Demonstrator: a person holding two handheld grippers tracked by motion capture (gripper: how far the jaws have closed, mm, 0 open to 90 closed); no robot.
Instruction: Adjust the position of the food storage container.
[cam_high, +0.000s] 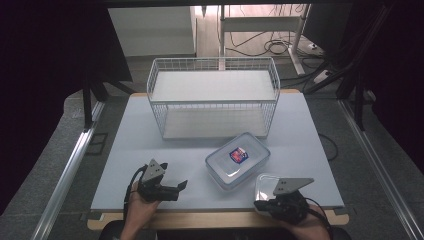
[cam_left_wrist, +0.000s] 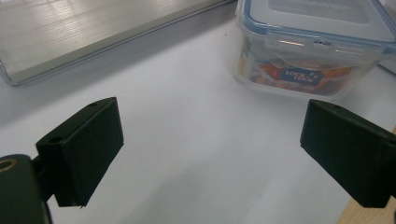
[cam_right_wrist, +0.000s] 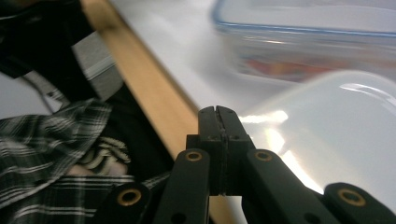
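Note:
A clear lock-lid container (cam_high: 237, 160) with a blue-edged lid and a colourful label stands on the white table (cam_high: 150, 145), front centre. My left gripper (cam_high: 181, 186) lies left of it, open, pointing toward it. In the left gripper view the container (cam_left_wrist: 308, 51) stands ahead at the upper right, beyond the wide-apart jaws of the gripper (cam_left_wrist: 210, 149). My right gripper (cam_high: 259, 204) is at the table's front right edge, shut with nothing between its jaws, beside a small translucent white tub (cam_high: 267, 182). In the right gripper view the tub (cam_right_wrist: 327, 135) lies just right of the gripper (cam_right_wrist: 218, 114).
A white wire basket (cam_high: 212, 102) with two tiers stands at the back of the table; its base (cam_left_wrist: 93, 37) shows ahead of the left gripper. The wooden front edge (cam_right_wrist: 149, 93) runs beside the right gripper. Cables lie on the floor beyond.

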